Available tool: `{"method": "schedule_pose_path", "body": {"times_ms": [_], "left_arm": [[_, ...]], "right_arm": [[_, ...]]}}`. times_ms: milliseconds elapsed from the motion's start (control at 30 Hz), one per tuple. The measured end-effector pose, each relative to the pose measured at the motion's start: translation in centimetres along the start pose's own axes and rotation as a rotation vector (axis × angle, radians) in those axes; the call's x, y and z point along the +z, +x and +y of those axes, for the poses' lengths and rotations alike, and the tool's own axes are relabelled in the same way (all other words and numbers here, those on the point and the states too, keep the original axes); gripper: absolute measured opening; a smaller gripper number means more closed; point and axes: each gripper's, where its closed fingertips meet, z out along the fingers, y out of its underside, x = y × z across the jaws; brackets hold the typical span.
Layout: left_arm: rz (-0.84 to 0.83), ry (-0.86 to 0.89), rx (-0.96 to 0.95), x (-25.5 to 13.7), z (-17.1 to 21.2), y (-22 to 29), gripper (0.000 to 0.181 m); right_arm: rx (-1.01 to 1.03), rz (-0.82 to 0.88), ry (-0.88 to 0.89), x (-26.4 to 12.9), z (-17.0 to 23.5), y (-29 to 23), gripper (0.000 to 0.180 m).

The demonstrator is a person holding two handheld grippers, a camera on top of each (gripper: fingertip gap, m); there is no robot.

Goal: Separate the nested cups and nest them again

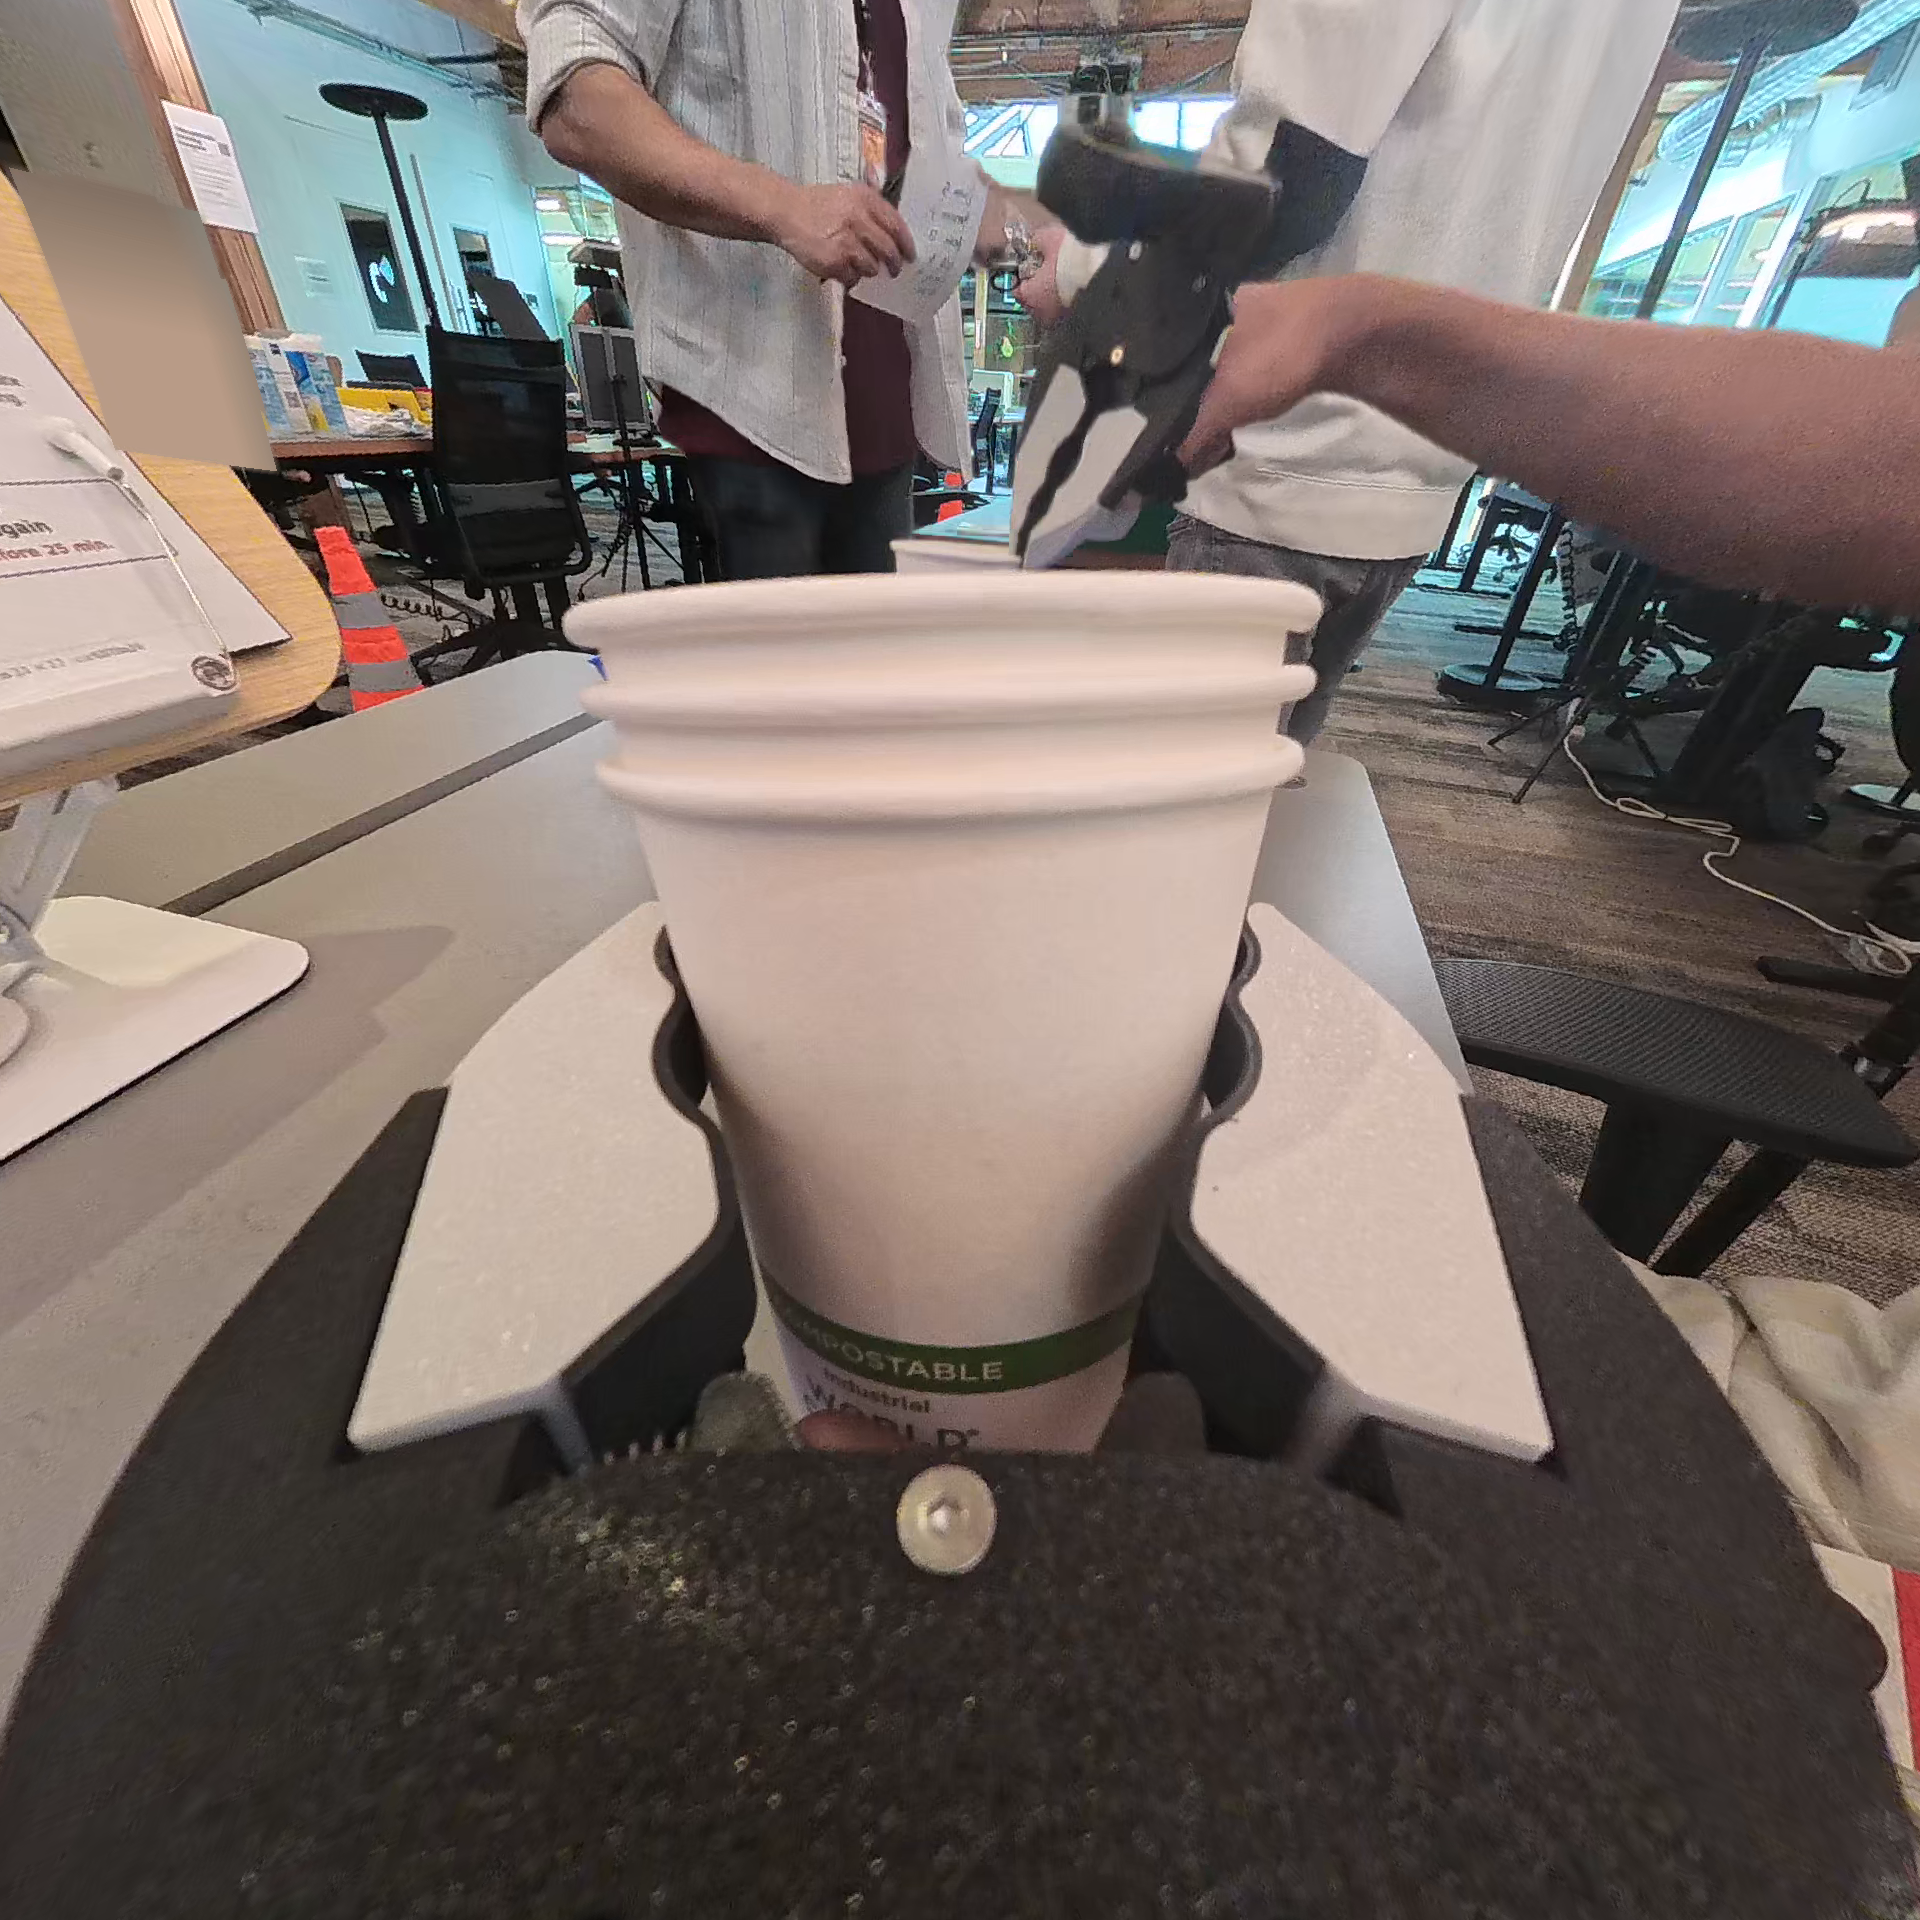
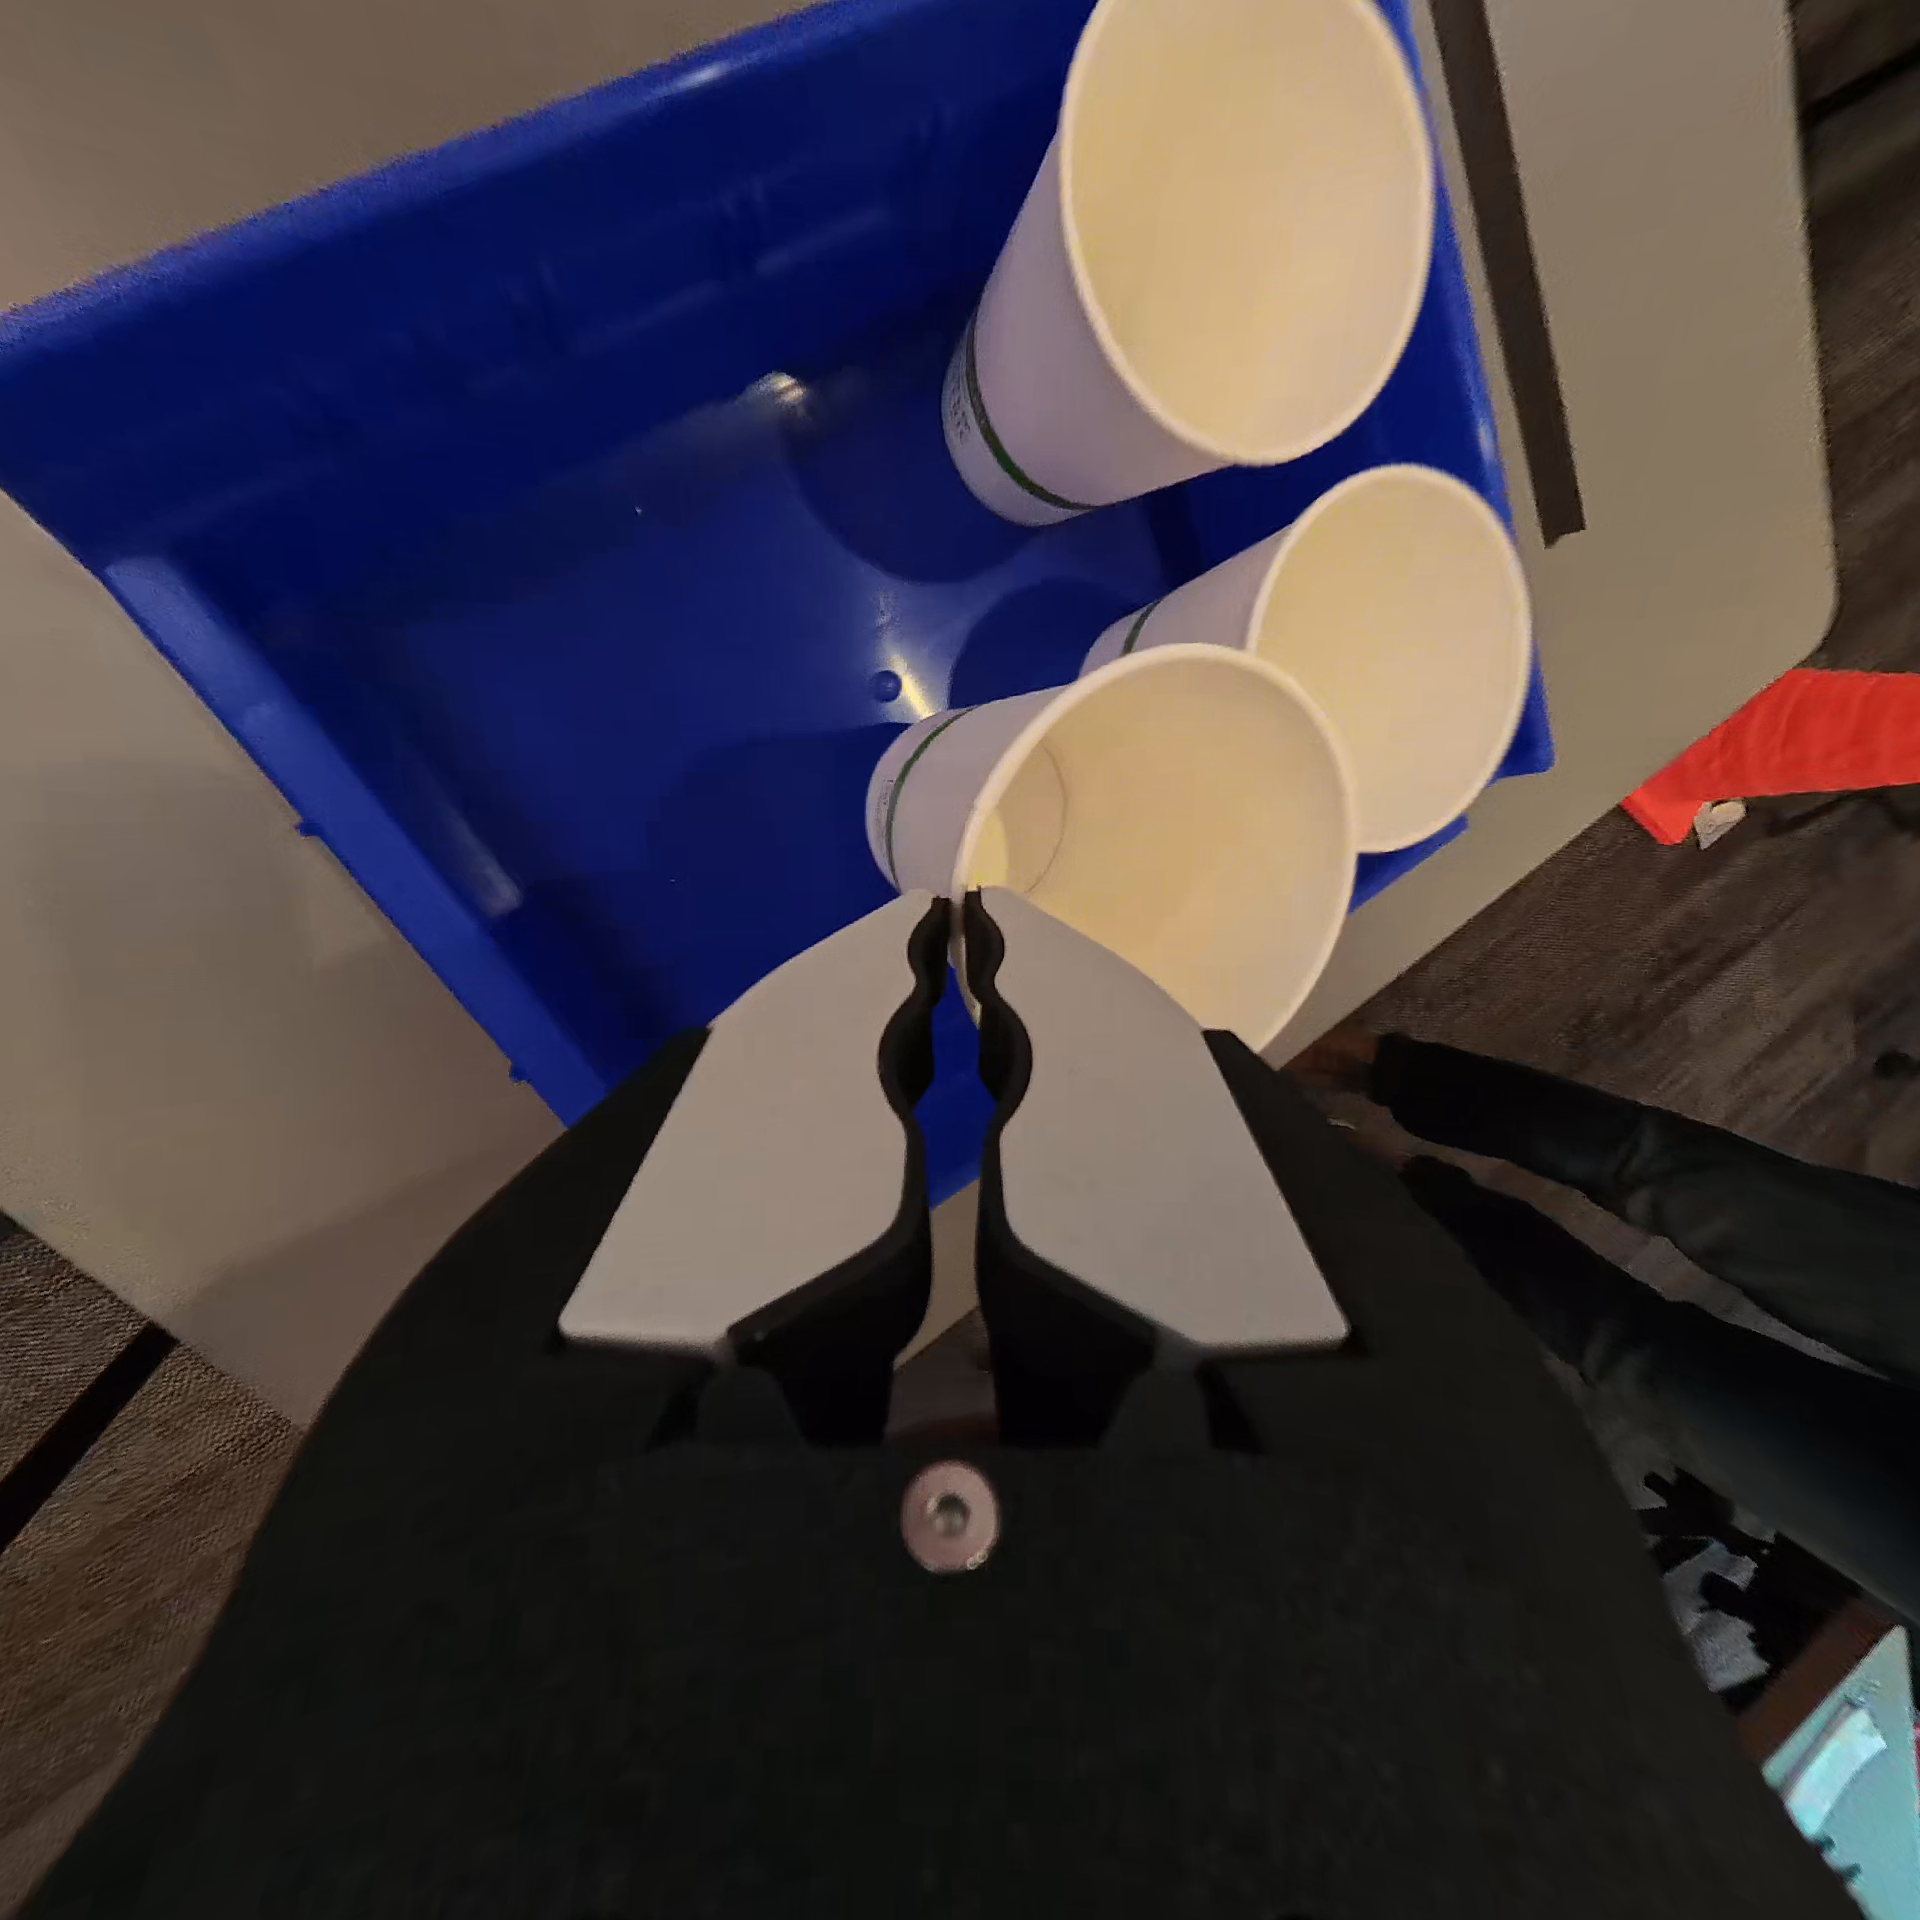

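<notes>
My left gripper (image 1: 951, 940) is shut on a stack of three nested white paper cups (image 1: 945, 675) with a green band, held upright over the grey table (image 1: 312, 935). My right gripper (image 2: 956, 914) is shut on the rim of a single white cup (image 2: 1174, 831) inside a blue bin (image 2: 468, 520); I cannot tell whether that cup touches the bin floor. Two more single cups stand in the bin, one at the far side (image 2: 1247, 229) and one beside the held cup (image 2: 1392, 655). The right gripper (image 1: 1039, 540) also shows behind the stack in the left wrist view, at a cup rim (image 1: 951, 556).
Two people (image 1: 769, 260) stand just beyond the table. A white sign stand (image 1: 114, 623) is at the left. An orange cone (image 1: 364, 623) and a black chair (image 1: 1662, 1060) are off the table's edges. The bin's left half holds no cups.
</notes>
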Motion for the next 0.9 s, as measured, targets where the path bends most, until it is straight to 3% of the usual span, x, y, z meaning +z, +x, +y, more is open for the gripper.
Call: {"method": "schedule_pose_path", "body": {"times_ms": [500, 600, 700, 767, 900], "left_arm": [[0.005, -0.011, 0.001, 0.1, 0.2, 0.2, 0.096], [0.004, -0.011, 0.003, 0.1, 0.2, 0.2, 0.096], [0.002, -0.01, 0.003, 0.1, 0.2, 0.2, 0.096], [0.0, -0.008, 0.002, 0.1, 0.1, 0.1, 0.096], [-0.003, -0.009, 0.002, 0.2, 0.2, 0.1, 0.096]], "right_arm": [[-0.034, 0.001, -0.075, 2.8, 1.6, -0.3, 0.004], [-0.038, -0.011, -0.061, 1.9, 0.8, -0.4, 0.023], [-0.05, 0.017, 0.056, -1.1, -2.9, -0.4, 0.023], [-0.054, -0.003, 0.22, -4.1, -7.8, -1.7, 0.022], [-0.213, -0.227, 0.464, -8.9, -18.5, -10.6, 0.019]]}}
